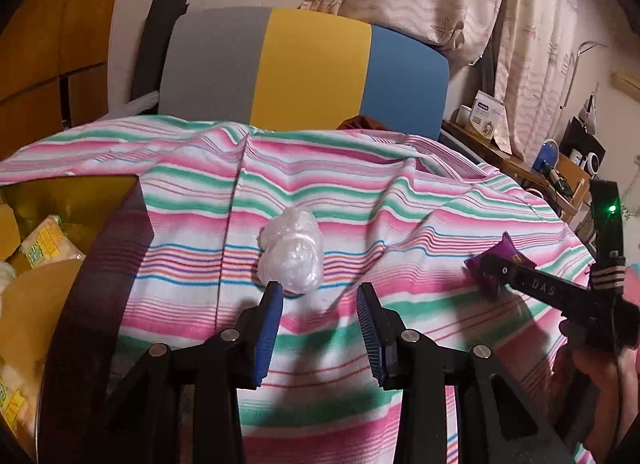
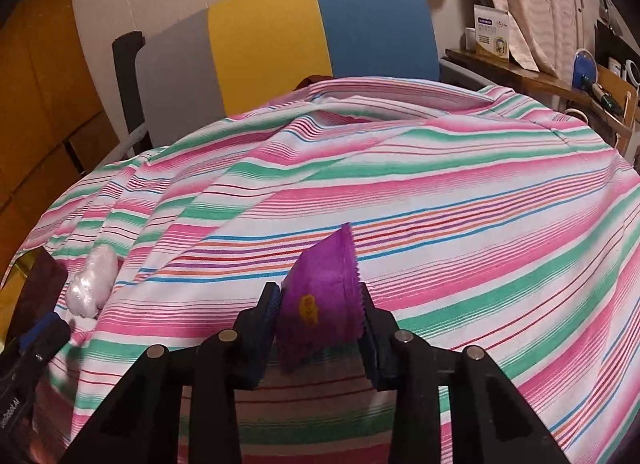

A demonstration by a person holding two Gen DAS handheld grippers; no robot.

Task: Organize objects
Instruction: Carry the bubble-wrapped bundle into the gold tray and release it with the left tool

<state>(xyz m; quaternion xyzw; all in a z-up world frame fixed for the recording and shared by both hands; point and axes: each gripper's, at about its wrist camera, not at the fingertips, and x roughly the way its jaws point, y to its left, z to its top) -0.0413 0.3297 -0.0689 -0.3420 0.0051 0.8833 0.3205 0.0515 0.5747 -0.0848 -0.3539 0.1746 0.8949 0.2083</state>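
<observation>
A crumpled clear plastic bag [image 1: 290, 252] lies on the striped cloth [image 1: 360, 200], just beyond my left gripper [image 1: 320, 292], which is open and empty with its left fingertip close to the bag. The bag also shows in the right wrist view [image 2: 94, 282] at the far left. My right gripper [image 2: 320, 296] is shut on a purple snack packet [image 2: 320, 300] and holds it above the cloth. In the left wrist view the right gripper [image 1: 490, 270] with the packet [image 1: 504, 250] is at the right.
A dark box [image 1: 100, 264] with yellow snack packets [image 1: 44, 244] inside stands at the left edge. A grey, yellow and blue chair back [image 1: 308, 68] rises behind the cloth. A cluttered wooden shelf [image 1: 520, 160] is at the far right.
</observation>
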